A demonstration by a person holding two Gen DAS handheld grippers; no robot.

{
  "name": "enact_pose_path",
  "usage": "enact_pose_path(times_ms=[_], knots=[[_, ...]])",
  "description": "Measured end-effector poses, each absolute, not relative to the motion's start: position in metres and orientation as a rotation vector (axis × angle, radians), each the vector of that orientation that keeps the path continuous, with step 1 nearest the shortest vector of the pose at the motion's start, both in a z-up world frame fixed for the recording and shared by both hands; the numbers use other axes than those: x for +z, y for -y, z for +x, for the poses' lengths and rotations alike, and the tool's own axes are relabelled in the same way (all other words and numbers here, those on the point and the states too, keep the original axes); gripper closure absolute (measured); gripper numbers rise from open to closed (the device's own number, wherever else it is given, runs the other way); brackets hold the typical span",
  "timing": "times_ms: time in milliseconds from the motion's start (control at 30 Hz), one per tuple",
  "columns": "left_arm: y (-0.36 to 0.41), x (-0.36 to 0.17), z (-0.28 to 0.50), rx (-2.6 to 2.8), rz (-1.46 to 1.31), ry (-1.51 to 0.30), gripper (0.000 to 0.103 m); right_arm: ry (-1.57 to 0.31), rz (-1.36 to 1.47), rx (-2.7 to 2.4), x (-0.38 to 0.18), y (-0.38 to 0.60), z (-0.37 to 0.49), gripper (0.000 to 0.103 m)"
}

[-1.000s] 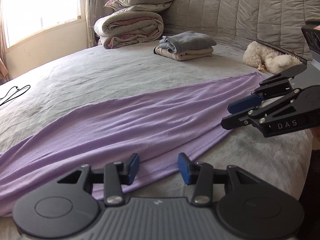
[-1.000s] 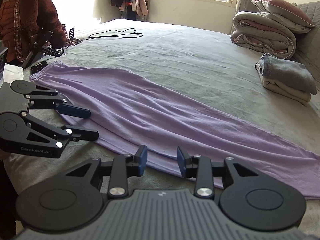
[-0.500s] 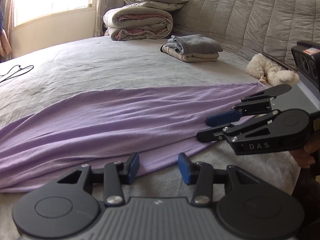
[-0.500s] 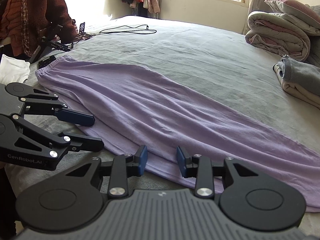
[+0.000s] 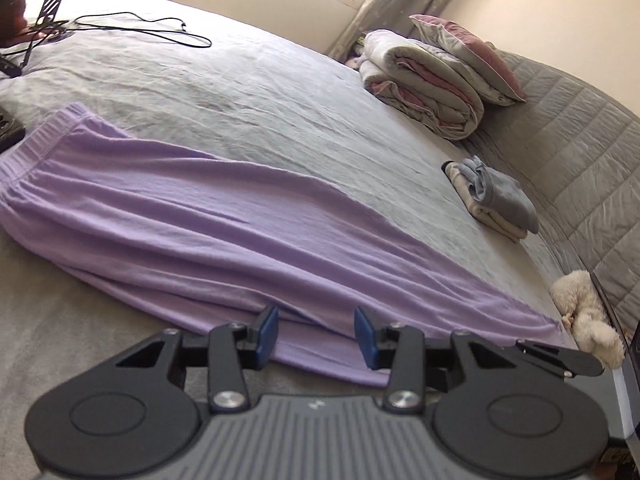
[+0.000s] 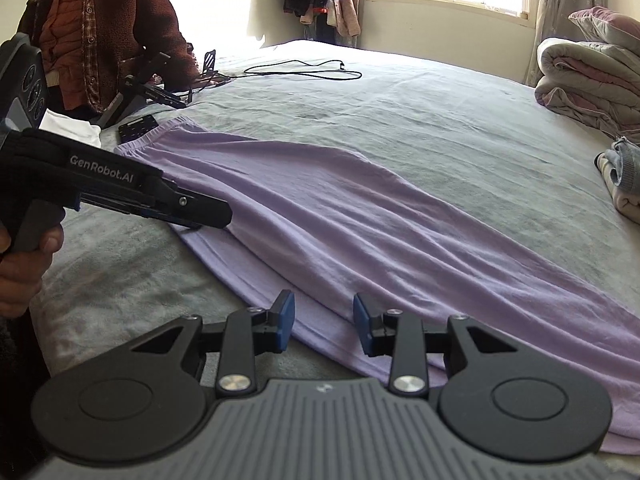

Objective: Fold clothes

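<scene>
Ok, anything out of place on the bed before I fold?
Nothing damaged or spilled. The purple garment lies diagonally and wrinkled, not squared. A black cable trails loose farther back, and a white plush toy sits by its far corner.

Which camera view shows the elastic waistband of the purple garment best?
The left wrist view: the waistband lies unobstructed at the left, its gathered ribbing sharp. In the right wrist view the waistband is farther off and smaller, with a black flat device lying beside it.
</scene>
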State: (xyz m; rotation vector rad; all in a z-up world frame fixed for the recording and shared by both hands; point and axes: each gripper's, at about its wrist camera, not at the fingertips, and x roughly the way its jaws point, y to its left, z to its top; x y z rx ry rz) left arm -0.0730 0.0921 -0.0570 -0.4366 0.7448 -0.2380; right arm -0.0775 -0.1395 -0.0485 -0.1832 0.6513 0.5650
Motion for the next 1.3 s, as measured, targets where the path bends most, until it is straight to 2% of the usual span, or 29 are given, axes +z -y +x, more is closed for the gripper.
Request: enact_pose_path(times_ms=[233, 300, 333, 400, 433, 500, 833, 900, 967, 1300], knots=[[-0.122, -0.063, -0.071, -0.146, -0.563, -0.751, 0.064, -0.648, -0.219, 0.587, -0.053, 0.12, -0.072, 0.066], [-0.13, -0.066, -0.07, -0.13, -0.611, -0.754, 0.068, -0.646, -0.224, 0.585, -0.054, 0.118, -0.071, 0.067], [-0.133, -0.067, -0.07, -0.124, -0.636, -0.756, 0.069, -0.646, -0.224, 0.585, -0.054, 0.118, -0.07, 0.07], [-0.14, -0.07, -0.069, -0.114, -0.686, -0.761, 0.071, -0.651, -0.222, 0.591, -0.053, 0.117, -0.069, 0.093], [-0.142, -0.071, -0.069, -0.112, -0.706, -0.762, 0.071, -0.653, -0.219, 0.594, -0.053, 0.117, -0.069, 0.099], [-0.146, -0.073, -0.069, -0.109, -0.746, -0.766, 0.071, -0.656, -0.205, 0.604, -0.05, 0.119, -0.07, 0.103], [-0.151, -0.076, -0.065, -0.101, -0.822, -0.777, 0.071, -0.665, -0.174, 0.609, -0.039, 0.123, -0.075, 0.102], [-0.151, -0.076, -0.065, -0.097, -0.826, -0.776, 0.071, -0.666, -0.172, 0.582, -0.039, 0.124, -0.075, 0.085], [-0.151, -0.075, -0.067, -0.089, -0.827, -0.774, 0.07, -0.669, -0.165, 0.565, -0.039, 0.124, -0.075, 0.081], [-0.163, -0.07, -0.071, -0.025, -0.818, -0.759, 0.07, -0.671, -0.114, 0.575, -0.042, 0.109, -0.078, 0.081]])
